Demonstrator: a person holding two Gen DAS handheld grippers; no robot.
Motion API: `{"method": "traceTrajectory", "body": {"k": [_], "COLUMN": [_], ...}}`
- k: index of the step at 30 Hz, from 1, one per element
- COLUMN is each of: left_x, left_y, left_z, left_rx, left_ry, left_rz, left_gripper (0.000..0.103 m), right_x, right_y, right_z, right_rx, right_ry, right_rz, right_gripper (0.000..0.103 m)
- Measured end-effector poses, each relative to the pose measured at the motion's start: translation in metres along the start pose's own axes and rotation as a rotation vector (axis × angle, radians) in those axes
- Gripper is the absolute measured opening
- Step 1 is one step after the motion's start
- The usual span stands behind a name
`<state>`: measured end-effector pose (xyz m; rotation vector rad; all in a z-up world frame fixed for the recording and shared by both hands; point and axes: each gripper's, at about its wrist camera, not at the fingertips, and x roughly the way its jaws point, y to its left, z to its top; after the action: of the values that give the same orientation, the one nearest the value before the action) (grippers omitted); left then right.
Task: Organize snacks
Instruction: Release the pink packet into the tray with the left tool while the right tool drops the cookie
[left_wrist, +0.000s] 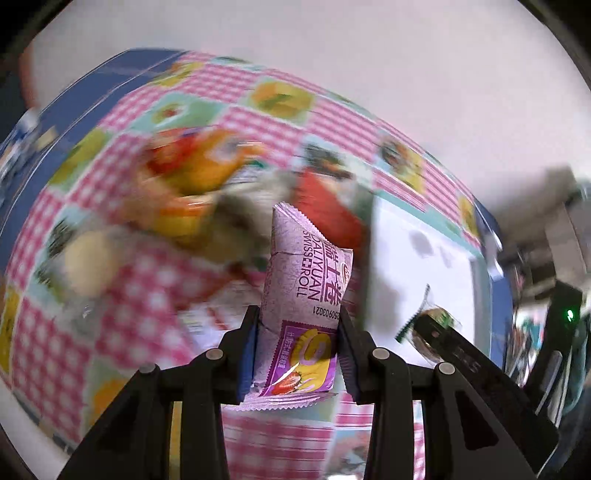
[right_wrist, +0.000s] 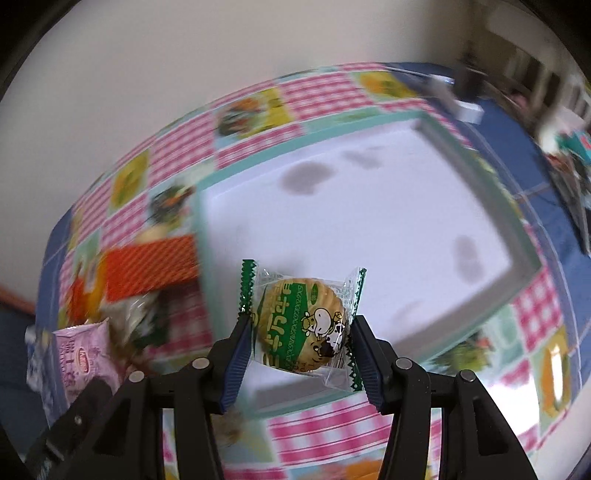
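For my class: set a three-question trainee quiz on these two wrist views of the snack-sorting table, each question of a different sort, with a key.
1. True or false: the left gripper holds a pink Swiss roll packet.
2. Multiple choice: the biscuit packet in the right gripper has edges of which colour? A red, B green, C blue.
3. Fill in: beyond the right gripper lies a white tray with a ____ rim.

Key:
1. True; its jaws are shut on the packet, which stands upright between them.
2. B; green zigzag edges on a clear wrapper.
3. Green (pale mint), resting on the checked tablecloth.
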<state>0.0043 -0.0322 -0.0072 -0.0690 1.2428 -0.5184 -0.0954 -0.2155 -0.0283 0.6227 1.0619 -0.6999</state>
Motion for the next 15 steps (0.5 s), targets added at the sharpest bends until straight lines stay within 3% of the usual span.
{"method": "traceTrajectory", "body": {"k": [8, 15], "left_x": [0.038, 0.07], "left_y": [-0.086, -0.139], "left_z": [0.0, -0.007], "left_rx": [0.181, 0.269], "left_ry": [0.052, 0.073], "left_rz": [-0.045, -0.075], "left_gripper": [0.041, 0.041], "right_x": [0.006, 0.013], "right_y": [-0.074, -0.13], "right_z": [0.02, 0.033], "right_rx": [0.202, 0.353], "right_ry": [-0.006, -0.013], "right_rz": [-0.104, -0.142], "right_gripper": [0.056, 0.056]}}
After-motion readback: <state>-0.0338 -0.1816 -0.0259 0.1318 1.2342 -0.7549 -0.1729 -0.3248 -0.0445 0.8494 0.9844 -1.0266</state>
